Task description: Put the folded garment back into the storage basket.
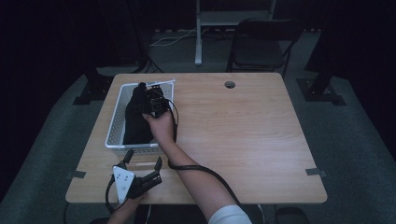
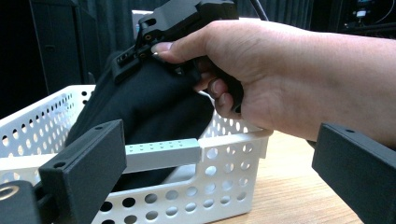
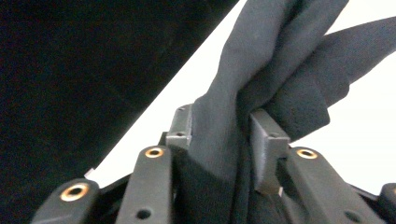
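Right hand-held gripper, jaws nearly closed, pinches a bunched fold of matte black cloth that drapes creased into the white perforated basket on the desk; left hand-held gripper rests wide open, empty.
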Available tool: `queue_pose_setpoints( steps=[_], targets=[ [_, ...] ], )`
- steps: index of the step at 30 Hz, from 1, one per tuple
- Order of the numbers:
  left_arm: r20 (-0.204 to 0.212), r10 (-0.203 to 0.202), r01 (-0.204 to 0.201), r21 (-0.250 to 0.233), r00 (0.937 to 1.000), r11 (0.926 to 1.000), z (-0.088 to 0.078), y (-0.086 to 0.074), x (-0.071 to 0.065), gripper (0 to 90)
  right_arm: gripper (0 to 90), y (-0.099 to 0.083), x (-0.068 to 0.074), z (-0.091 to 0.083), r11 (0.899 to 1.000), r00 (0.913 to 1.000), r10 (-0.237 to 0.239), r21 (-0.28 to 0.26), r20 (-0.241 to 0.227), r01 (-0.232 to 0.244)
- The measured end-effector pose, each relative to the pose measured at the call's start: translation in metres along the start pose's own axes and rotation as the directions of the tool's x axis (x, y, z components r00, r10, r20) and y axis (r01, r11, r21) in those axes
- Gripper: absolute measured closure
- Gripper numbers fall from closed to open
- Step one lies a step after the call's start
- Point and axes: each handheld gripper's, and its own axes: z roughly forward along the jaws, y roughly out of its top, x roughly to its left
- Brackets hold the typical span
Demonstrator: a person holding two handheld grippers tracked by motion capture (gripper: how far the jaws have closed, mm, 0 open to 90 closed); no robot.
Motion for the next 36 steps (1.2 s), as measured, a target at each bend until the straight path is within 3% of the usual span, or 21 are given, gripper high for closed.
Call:
queue_pose_setpoints(
  steps=[6,8,13,15,18,20,25,27,29,34,36],
  targets=[
    [-0.001,0.003,-0.003,0.001,1.0,1.0,0.0,0.0,0.0,4.3,53.2,0.005,0.0,-0.007,0.998,0.9986,-0.046,0.046,0.028,0.045],
    [-0.001,0.006,-0.006,0.001,1.0,1.0,0.0,0.0,-0.001,4.3,46.6,0.007,-0.003,-0.011,0.998,0.9987,-0.043,0.055,0.027,0.042],
    [-0.003,0.007,-0.007,0.004,1.0,1.0,0.001,0.0,-0.001,4.3,41.9,0.005,-0.011,-0.011,0.993,0.9978,-0.051,0.109,0.043,0.046],
    [-0.004,0.008,-0.008,0.003,1.0,1.0,0.0,0.0,-0.001,4.3,35.9,0.004,-0.012,-0.009,0.989,0.9967,-0.065,0.138,0.049,0.058],
    [-0.004,0.009,-0.009,0.007,1.0,0.9999,0.001,0.0,-0.001,4.3,30.8,0.002,-0.011,-0.006,0.976,0.9916,-0.108,0.195,0.071,0.093],
    [-0.004,0.009,-0.009,0.008,1.0,0.9999,0.001,0.0,-0.001,4.3,30.7,0.001,-0.01,-0.005,0.973,0.9896,-0.122,0.204,0.076,0.105],
    [-0.005,0.008,-0.008,0.005,1.0,1.0,0.001,0.0,-0.001,4.3,22.9,-0.004,-0.003,0.004,0.943,0.9719,-0.21,0.287,0.107,0.172],
    [-0.004,0.008,-0.008,0.004,1.0,1.0,0.001,0.0,-0.001,4.3,20.7,-0.004,-0.002,0.002,0.945,0.9695,-0.217,0.274,0.114,0.179],
    [-0.004,0.008,-0.008,0.004,1.0,1.0,0.001,0.0,-0.001,4.3,14.5,-0.004,-0.003,0.001,0.946,0.9737,-0.209,0.271,0.091,0.178],
    [-0.004,0.008,-0.008,0.004,1.0,1.0,0.001,0.0,-0.001,4.3,11.7,-0.006,-0.004,0.0,0.944,0.9731,-0.222,0.263,0.063,0.198],
    [-0.004,0.008,-0.008,0.004,1.0,1.0,0.001,0.0,-0.001,4.3,3.4,-0.006,-0.005,0.0,0.948,0.9765,-0.209,0.256,0.052,0.19]
  ],
)
